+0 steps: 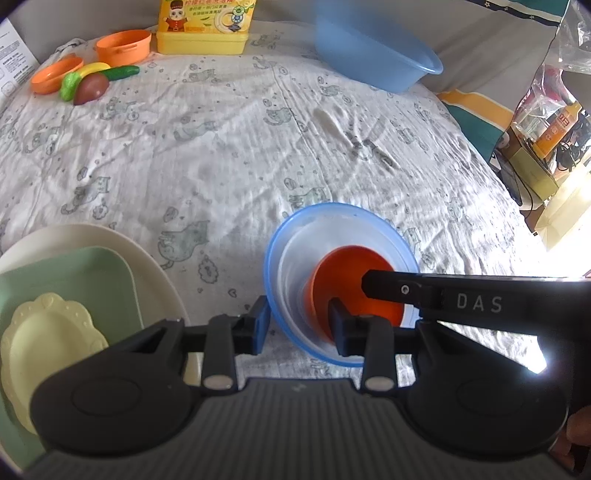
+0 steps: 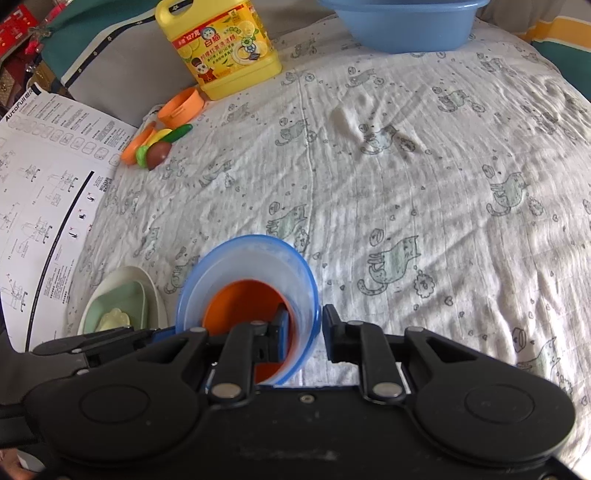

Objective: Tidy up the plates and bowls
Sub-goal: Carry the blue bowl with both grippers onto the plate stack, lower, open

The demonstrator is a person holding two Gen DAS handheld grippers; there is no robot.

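Bowls sit nested on the bed's cat-print sheet (image 2: 369,166): an orange bowl (image 1: 351,284) inside a blue-rimmed clear bowl (image 1: 291,258). My left tool (image 1: 297,325) and right tool (image 2: 304,325) each straddle its wall, fingers apart. Stacked plates (image 1: 122,258) lie beside it.

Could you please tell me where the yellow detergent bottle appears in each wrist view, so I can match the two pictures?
Left wrist view: the yellow detergent bottle is at the top edge, left of centre, with its upper part cut off.
Right wrist view: it stands at the top left, handle in view.
Shared landmark: the orange toy pot sits just beside it on the cat-print cloth.
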